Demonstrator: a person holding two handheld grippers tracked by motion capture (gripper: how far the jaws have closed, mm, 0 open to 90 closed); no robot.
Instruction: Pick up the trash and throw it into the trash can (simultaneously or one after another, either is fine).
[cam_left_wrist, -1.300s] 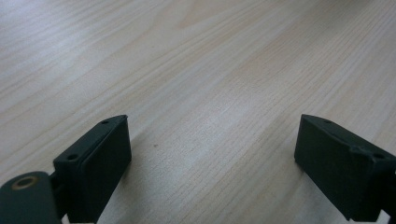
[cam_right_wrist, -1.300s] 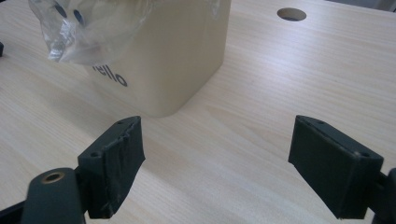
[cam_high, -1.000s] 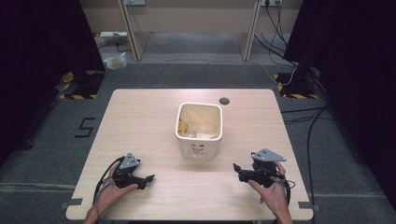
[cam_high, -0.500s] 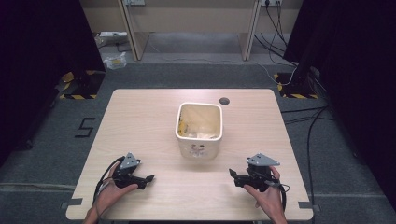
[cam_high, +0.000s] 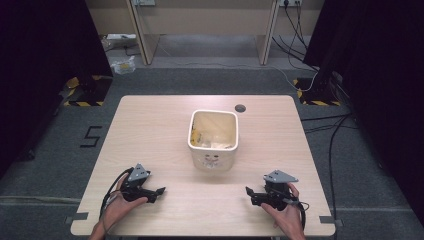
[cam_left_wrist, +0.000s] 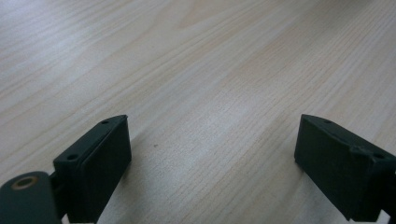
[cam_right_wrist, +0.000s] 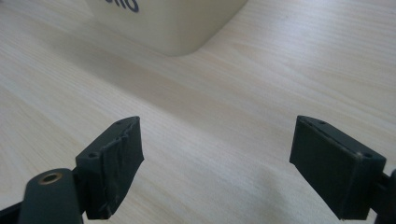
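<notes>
A cream square bin (cam_high: 214, 140) stands upright in the middle of the wooden table (cam_high: 150, 125), with yellowish and pale scraps inside it. My left gripper (cam_high: 159, 191) rests on the table near the front left, held by a hand, its jaws pointing right. In its own view the left gripper (cam_left_wrist: 212, 158) is open over bare wood. My right gripper (cam_high: 248, 192) sits at the front right, held by the other hand, jaws pointing left. From its own camera the right gripper (cam_right_wrist: 217, 161) is open and empty, and the bin's lower corner (cam_right_wrist: 173, 25) lies ahead of it.
A small dark round hole (cam_high: 240, 108) sits in the tabletop behind the bin. Black cables (cam_high: 107, 192) trail from both grippers toward the front edge. Dark curtains (cam_high: 45, 60) flank the table, and a desk frame (cam_high: 200, 20) stands on the grey floor beyond.
The right gripper has slid left and a little toward the front edge. The left gripper and the bin have stayed put.
</notes>
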